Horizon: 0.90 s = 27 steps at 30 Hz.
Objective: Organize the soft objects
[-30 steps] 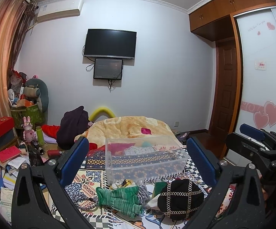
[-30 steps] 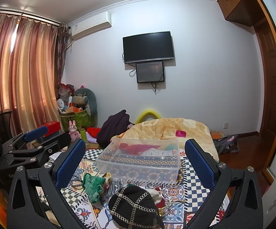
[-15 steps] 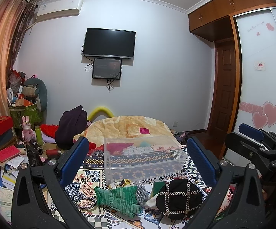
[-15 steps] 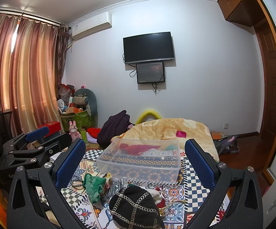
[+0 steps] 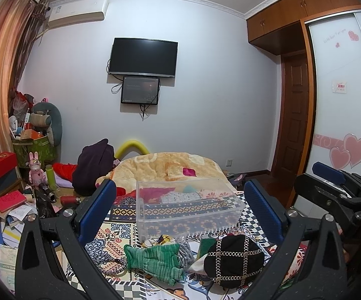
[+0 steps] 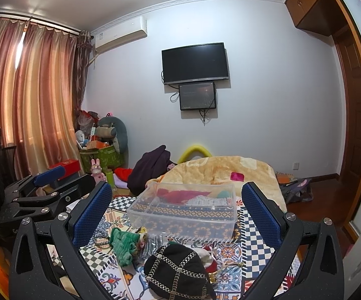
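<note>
A clear plastic bin (image 5: 188, 207) stands empty on a patterned cloth; it also shows in the right wrist view (image 6: 185, 215). In front of it lie green knit gloves (image 5: 155, 260) (image 6: 124, 246), a black hat with chain trim (image 5: 233, 257) (image 6: 178, 272), a grey knit piece (image 5: 186, 250) and a braided cord (image 5: 113, 267). My left gripper (image 5: 180, 212) is open and empty, above and behind the pile. My right gripper (image 6: 176, 212) is open and empty, to the right of the left one (image 6: 43, 195).
A bed with a yellow blanket (image 5: 170, 165) lies behind the bin. Boxes, books and toys (image 5: 10, 190) crowd the left side. A wardrobe (image 5: 343, 125) and a door (image 5: 293, 120) are at the right. A bag (image 6: 295, 190) lies on the floor.
Both views have shifted only slightly; the left view has drifted a little. Both grippers stay open and empty.
</note>
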Available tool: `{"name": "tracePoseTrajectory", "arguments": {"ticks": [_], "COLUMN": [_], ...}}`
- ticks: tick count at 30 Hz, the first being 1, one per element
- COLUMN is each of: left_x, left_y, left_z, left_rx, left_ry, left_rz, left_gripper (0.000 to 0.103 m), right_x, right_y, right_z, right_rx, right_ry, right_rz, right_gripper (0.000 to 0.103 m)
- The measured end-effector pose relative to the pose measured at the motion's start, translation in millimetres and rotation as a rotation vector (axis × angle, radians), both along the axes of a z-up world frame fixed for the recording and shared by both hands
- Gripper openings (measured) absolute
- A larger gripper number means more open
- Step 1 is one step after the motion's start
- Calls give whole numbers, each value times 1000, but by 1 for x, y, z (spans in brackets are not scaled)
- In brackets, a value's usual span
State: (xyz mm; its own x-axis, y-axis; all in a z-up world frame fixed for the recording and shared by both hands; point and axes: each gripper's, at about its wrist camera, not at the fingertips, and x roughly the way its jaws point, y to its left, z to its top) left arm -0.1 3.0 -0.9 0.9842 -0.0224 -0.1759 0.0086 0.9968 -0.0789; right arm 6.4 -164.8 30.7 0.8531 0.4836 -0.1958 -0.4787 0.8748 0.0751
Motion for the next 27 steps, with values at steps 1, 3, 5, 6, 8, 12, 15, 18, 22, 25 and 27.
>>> {"name": "tracePoseTrajectory", "arguments": {"ticks": [1, 3, 5, 6, 8, 12, 15, 18, 22, 25, 27], "left_x": [0, 0, 0, 0, 0, 0, -1, -1, 2, 9, 16], "left_y": [0, 0, 0, 0, 0, 0, 1, 1, 4, 10, 16], "left_z": [0, 0, 0, 0, 0, 0, 0, -2, -11, -24, -34], "left_rx": [-1, -1, -1, -2, -2, 0, 5, 16, 42, 37, 7], "left_ry": [0, -1, -3, -4, -3, -3, -2, 4, 32, 79, 118], "left_rz": [-1, 0, 1, 1, 1, 0, -2, -7, 13, 15, -16], "left_gripper": [103, 103, 103, 103, 103, 103, 103, 103, 103, 103, 103], "right_x": [0, 0, 0, 0, 1, 1, 1, 3, 5, 14, 23], "right_y": [1, -1, 0, 0, -1, -1, -1, -2, -2, -2, -2], "right_z": [0, 0, 0, 0, -1, -2, -3, -4, -12, -24, -36], "right_rx": [0, -1, -2, -2, -3, -2, -3, -10, -46, -57, -63], "right_ry": [-1, -3, -7, -8, -9, -8, -4, 6, 23, 84, 142], "right_rz": [0, 0, -1, 0, 1, 3, 6, 15, 7, 14, 25], "right_gripper": [103, 103, 103, 103, 103, 103, 103, 103, 103, 103, 103]}}
